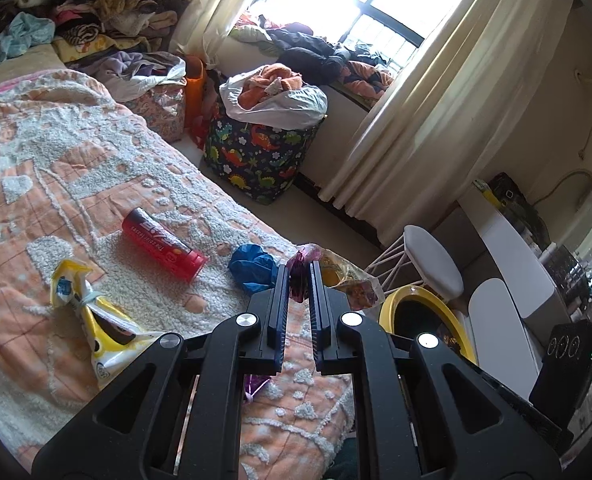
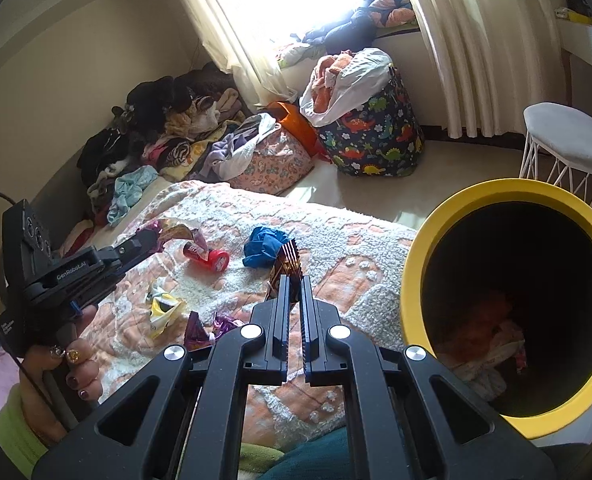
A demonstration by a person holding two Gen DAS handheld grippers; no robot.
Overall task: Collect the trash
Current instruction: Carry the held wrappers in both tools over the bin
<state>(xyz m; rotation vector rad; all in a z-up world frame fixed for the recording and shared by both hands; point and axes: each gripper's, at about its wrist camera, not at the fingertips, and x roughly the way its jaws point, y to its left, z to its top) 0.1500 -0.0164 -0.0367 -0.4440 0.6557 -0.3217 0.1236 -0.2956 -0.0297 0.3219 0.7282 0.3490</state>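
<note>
Purple foil is showing between the closed jaws of the left claw (image 1: 299, 276), which is gripping a crinkled purple wrapper (image 1: 297, 280) above the bed (image 1: 76, 184); in the right wrist view that wrapper is trailing a clear, printed stretch from the claw's tip. The right claw (image 2: 294, 285) is pinching a brown-and-gold ridged wrapper (image 2: 288, 264), its serrated end sticking up past the fingertips. Just to its right, the yellow bin (image 2: 427, 220) is standing beside the bed, its dark inside holding some crumpled trash at the bottom. Still lying on the orange-and-white blanket are a red tube (image 1: 164, 245), a crumpled blue bag (image 1: 252, 268), a yellow snack packet (image 1: 96, 320) and more purple foil scraps (image 2: 200, 330). A hand (image 2: 72, 364) with painted nails is holding the left claw's handle.
</note>
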